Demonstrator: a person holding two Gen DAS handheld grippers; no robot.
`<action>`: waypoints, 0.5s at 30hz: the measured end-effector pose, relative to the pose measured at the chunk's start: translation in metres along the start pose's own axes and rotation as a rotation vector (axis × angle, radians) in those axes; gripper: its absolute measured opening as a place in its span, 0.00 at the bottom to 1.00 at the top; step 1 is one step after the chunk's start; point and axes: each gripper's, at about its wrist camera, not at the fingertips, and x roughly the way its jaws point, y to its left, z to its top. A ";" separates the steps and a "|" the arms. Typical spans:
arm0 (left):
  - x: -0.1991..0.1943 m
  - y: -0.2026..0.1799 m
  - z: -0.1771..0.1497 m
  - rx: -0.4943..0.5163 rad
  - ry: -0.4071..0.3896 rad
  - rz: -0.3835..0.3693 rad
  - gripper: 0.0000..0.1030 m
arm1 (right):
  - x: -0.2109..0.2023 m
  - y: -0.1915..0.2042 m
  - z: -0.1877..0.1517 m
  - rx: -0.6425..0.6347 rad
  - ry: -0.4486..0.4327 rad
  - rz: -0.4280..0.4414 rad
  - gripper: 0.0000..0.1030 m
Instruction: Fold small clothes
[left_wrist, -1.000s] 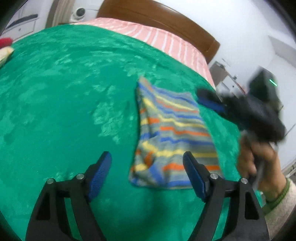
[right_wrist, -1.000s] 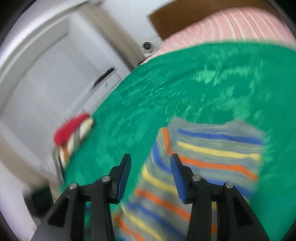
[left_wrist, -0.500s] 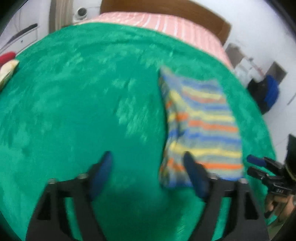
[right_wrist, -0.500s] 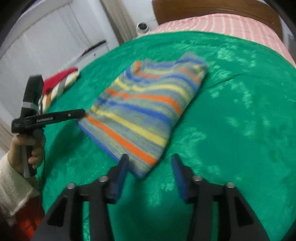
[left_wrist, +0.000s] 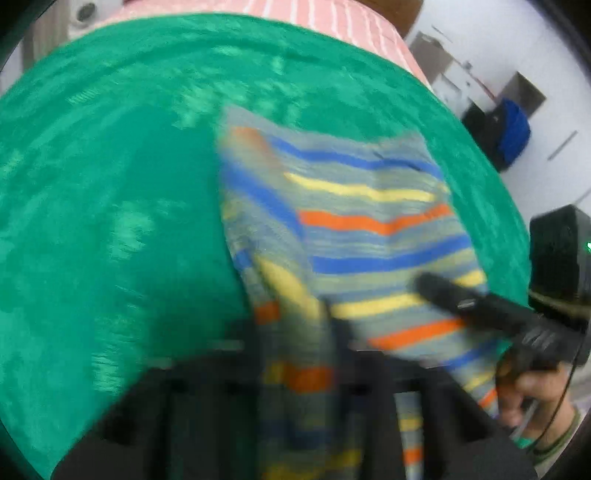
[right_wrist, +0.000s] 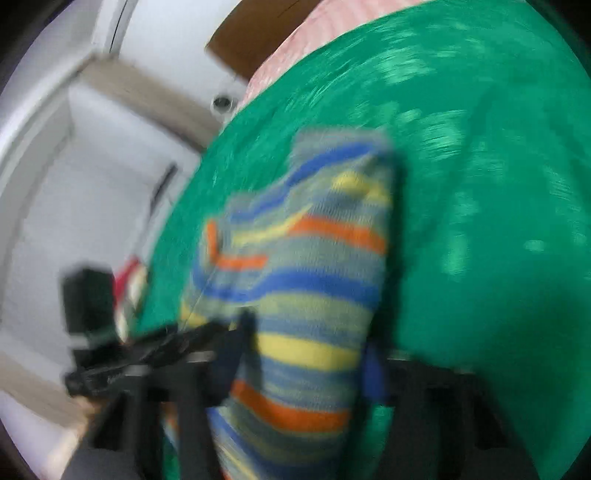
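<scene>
Green plush bed cover (left_wrist: 110, 221) carrying folded striped knit garment (left_wrist: 369, 221), long axis running away, near edge clamped by left hand-held gripper (left_wrist: 325, 354) and right hand-held gripper (right_wrist: 303, 354).

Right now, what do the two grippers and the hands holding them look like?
Both are black plastic two-finger tools. The right gripper has a boxy black body with a green light, a thin black cable, and a bare hand with a green cuff. The left gripper shows small white lettering, too blurred to read.
</scene>
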 end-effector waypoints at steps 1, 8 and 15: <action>-0.004 -0.004 -0.001 0.008 -0.021 0.025 0.15 | 0.003 0.015 -0.003 -0.073 -0.004 -0.087 0.27; -0.085 -0.026 -0.014 0.067 -0.189 0.036 0.15 | -0.048 0.099 -0.021 -0.365 -0.183 -0.239 0.24; -0.088 -0.025 -0.015 0.092 -0.187 0.220 0.78 | -0.063 0.091 -0.002 -0.251 -0.172 -0.169 0.45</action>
